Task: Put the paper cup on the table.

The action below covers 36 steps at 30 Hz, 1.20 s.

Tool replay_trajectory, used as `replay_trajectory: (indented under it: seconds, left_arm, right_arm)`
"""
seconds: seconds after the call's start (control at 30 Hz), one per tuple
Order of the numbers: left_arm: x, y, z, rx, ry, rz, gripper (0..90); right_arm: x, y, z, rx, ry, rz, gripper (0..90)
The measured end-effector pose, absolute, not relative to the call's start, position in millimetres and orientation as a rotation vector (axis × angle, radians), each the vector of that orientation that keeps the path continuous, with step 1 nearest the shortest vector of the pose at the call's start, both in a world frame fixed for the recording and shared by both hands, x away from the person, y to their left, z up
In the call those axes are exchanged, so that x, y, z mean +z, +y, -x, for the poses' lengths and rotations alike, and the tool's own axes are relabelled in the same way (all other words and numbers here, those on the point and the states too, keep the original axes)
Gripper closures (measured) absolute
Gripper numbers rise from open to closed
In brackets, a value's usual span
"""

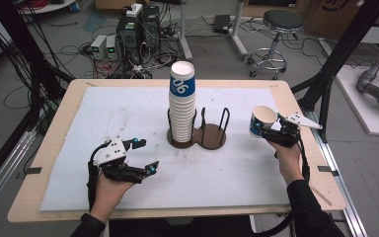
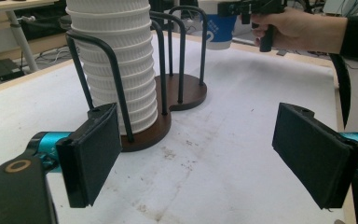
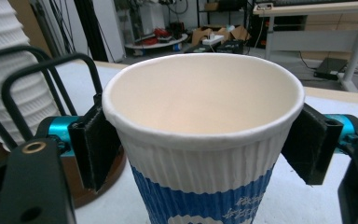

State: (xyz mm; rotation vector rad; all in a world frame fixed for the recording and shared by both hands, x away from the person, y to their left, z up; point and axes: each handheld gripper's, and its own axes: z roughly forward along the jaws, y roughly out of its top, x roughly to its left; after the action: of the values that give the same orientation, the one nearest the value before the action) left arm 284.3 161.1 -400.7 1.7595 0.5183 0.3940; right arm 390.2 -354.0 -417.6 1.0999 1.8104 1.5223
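A tall stack of white ribbed paper cups (image 1: 182, 103), the top one banded blue, stands in the left ring of a dark wooden two-ring holder (image 1: 211, 136) with black wire posts. To the holder's right, my right gripper (image 1: 264, 127) is shut on a single white-and-blue paper cup (image 1: 262, 120), held upright. In the right gripper view both pads (image 3: 95, 144) press on the cup (image 3: 205, 140) just under its rim. My left gripper (image 1: 145, 155) is open near the table's front left, pointing at the holder. Nothing lies between its pads (image 2: 93, 154), and the stack (image 2: 116, 70) rises just beyond them.
A white mat (image 1: 128, 113) covers the wooden table (image 1: 54, 133). The holder's right ring (image 2: 189, 88) holds no cup. Beyond the table are computers and cables on the floor (image 1: 128, 39), a stool (image 1: 279, 29) and black frame posts (image 1: 345, 49).
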Motion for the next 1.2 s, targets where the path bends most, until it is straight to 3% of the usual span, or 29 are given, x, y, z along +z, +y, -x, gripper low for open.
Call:
replay_trajectory:
  seconds: [0.57,1.2]
  left_arm:
    - [-401,160,-283,0.395,0.509,-1.773,15.5]
    - [-401,153,-284,0.386,0.489,-1.786,15.5]
  right_arm:
    - [-441,-350,-405,1.428,1.822,-1.180,21.7]
    - [-441,-345,-395,1.294,1.866,-1.194,16.8]
